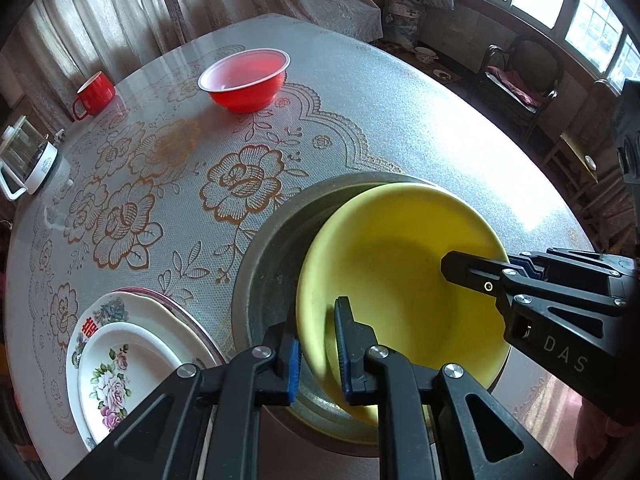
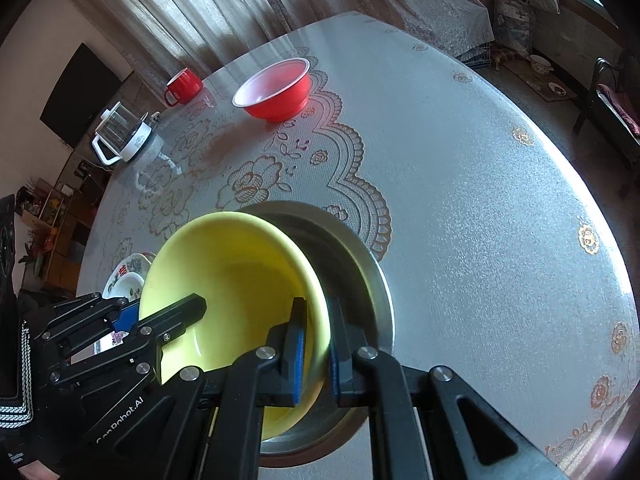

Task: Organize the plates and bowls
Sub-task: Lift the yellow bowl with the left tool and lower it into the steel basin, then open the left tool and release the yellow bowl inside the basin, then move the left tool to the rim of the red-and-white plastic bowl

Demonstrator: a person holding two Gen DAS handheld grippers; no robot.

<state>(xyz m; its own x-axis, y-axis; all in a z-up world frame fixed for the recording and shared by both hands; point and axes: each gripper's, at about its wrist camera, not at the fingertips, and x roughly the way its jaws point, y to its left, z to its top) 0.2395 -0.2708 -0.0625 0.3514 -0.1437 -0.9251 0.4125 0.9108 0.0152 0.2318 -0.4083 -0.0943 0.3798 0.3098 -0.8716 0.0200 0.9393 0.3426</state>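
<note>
A yellow bowl (image 1: 400, 280) sits tilted inside a grey metal bowl (image 1: 272, 256) on the table. My left gripper (image 1: 318, 344) is shut on the yellow bowl's near-left rim. My right gripper (image 2: 318, 344) is shut on the opposite rim of the yellow bowl (image 2: 240, 268), with the metal bowl (image 2: 360, 264) beneath; it also shows in the left wrist view (image 1: 472, 276). A red bowl (image 1: 244, 80) stands alone at the far side and shows in the right wrist view (image 2: 276, 88) too. A stack of floral plates (image 1: 120, 360) lies at the near left.
A red mug (image 1: 94, 94) and a glass kettle (image 1: 24, 160) stand at the table's far left edge. The round table (image 1: 420, 120) has a floral lace cover. Chairs (image 1: 520, 76) stand by the windows beyond the right side.
</note>
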